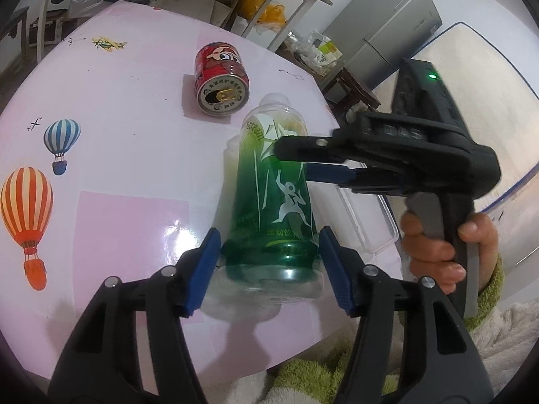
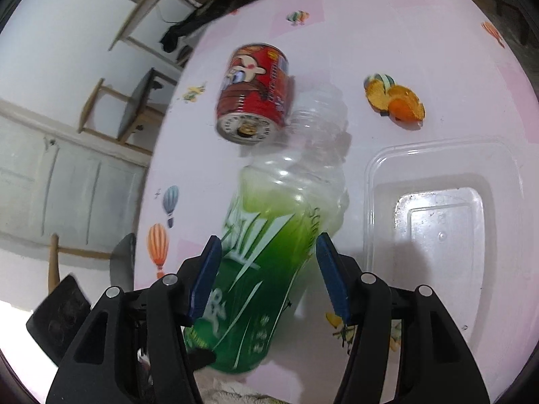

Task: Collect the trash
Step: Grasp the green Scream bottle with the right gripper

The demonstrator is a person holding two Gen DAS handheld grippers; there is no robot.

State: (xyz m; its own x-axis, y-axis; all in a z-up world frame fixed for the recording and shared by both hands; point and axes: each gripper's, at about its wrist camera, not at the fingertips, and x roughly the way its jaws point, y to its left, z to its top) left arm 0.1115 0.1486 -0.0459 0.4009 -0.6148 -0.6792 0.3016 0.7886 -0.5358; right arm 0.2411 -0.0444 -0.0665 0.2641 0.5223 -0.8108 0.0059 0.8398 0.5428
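- Left tool (image 1: pixel 269 266) sits at six o'clock in its own view; its blue pads (image 1: pixel 207 269) press against the base end of the green bottle (image 1: pixel 273 198), one on each side, so it is clamped on the bottle
- Right tool (image 1: pixel 305 163) reaches in from three o'clock in the left view, a hand (image 1: pixel 438 245) around its grip; its fingers cross the bottle's middle; in its own view the right tool (image 2: pixel 267 277) has the blue pads (image 2: pixel 205 274) tight on both sides of the green label, so it too is gripping the bottle
- Green bottle lies lengthways between the two tools just over the pink tabletop (image 1: pixel 128 155); its clear uncapped neck (image 2: pixel 316 114) points toward twelve o'clock; whether it rests on the surface or is lifted I cannot tell
- Red can (image 1: pixel 220 79) lies on its side on the tabletop at about eleven o'clock from the bottle in the left view, its end facing the camera; in the right view the red can (image 2: pixel 254 94) is just beside the bottle's neck
- Clear plastic container (image 2: pixel 438 235) sits on the tabletop at three o'clock of the bottle in the right view
- Balloon stickers (image 1: pixel 27 219) decorate the tabletop toward nine o'clock
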